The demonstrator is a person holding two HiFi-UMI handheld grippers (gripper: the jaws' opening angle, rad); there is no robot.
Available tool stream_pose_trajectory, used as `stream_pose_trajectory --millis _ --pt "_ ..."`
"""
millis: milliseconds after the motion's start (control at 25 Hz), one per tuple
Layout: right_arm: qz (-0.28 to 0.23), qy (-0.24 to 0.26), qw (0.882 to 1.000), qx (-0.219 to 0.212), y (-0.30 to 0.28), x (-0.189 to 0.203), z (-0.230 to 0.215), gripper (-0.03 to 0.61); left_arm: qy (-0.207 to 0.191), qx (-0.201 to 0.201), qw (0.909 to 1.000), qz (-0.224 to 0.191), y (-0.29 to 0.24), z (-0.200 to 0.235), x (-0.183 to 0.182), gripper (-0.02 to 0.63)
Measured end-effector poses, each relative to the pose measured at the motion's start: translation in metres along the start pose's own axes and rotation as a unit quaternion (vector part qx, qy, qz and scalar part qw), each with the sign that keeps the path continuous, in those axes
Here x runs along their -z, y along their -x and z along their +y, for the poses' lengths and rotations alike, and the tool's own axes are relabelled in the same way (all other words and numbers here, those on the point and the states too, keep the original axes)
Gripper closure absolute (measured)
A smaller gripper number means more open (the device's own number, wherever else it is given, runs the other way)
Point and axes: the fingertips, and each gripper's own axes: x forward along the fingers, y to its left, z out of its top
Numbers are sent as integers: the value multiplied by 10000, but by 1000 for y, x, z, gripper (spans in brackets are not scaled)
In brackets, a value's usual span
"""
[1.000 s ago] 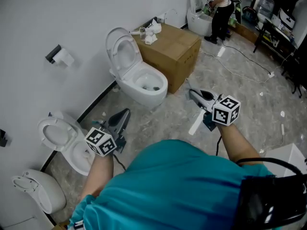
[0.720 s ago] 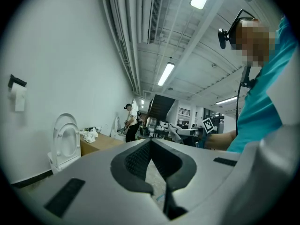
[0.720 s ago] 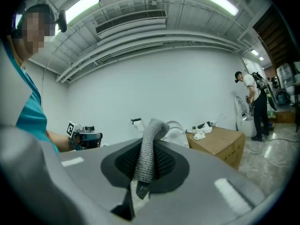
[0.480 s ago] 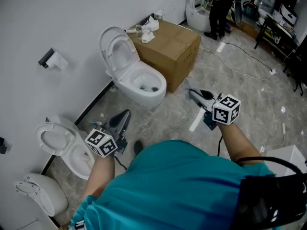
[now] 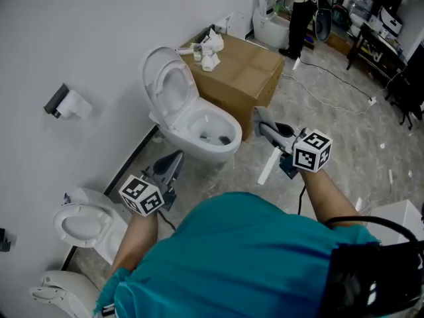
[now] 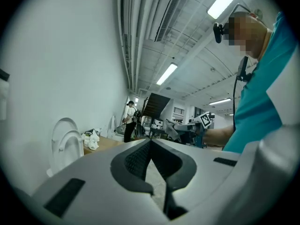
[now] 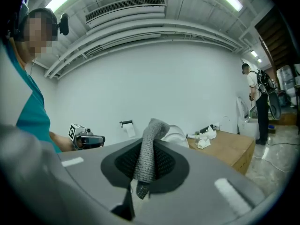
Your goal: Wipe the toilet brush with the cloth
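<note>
My right gripper [image 5: 260, 119] is shut on a grey knitted cloth [image 5: 265, 126]. In the right gripper view the cloth [image 7: 149, 149] stands up between the pads and folds over their top. My left gripper [image 5: 173, 161] is shut with nothing in it, and its pads meet in the left gripper view [image 6: 150, 143]. Both grippers point roughly level over the floor, towards a white toilet [image 5: 202, 124] with its lid up. I cannot make out a toilet brush in any view.
A cardboard box [image 5: 245, 65] with white crumpled things and a small bottle stands beyond the toilet. More toilets [image 5: 86, 220] stand along the wall at lower left. A paper holder [image 5: 63, 101] hangs on the wall. A white strip [image 5: 267, 166] and cables [image 5: 338, 78] lie on the floor. A person [image 5: 299, 12] stands far back.
Both grippers have moved forward along the wall, so the open toilet and the box are nearer. The lower-left toilets have slid towards the frame's edge. Both grips are unchanged.
</note>
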Motion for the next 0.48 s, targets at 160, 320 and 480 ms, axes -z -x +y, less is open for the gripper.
stream_pose_trajectory --millis 160,320,480 --pt "-85 -38 9998 155 -59 -16 -7 560 -117 186 9997 108 3 63 -16 606" --pt "-31 -126 9995 278 -97 -16 -20 560 -70 301 9992 235 -5 107 -19 606" --pt "45 -270 9990 364 -116 -10 -43 560 37 347 9989 309 -23 135 -15 606"
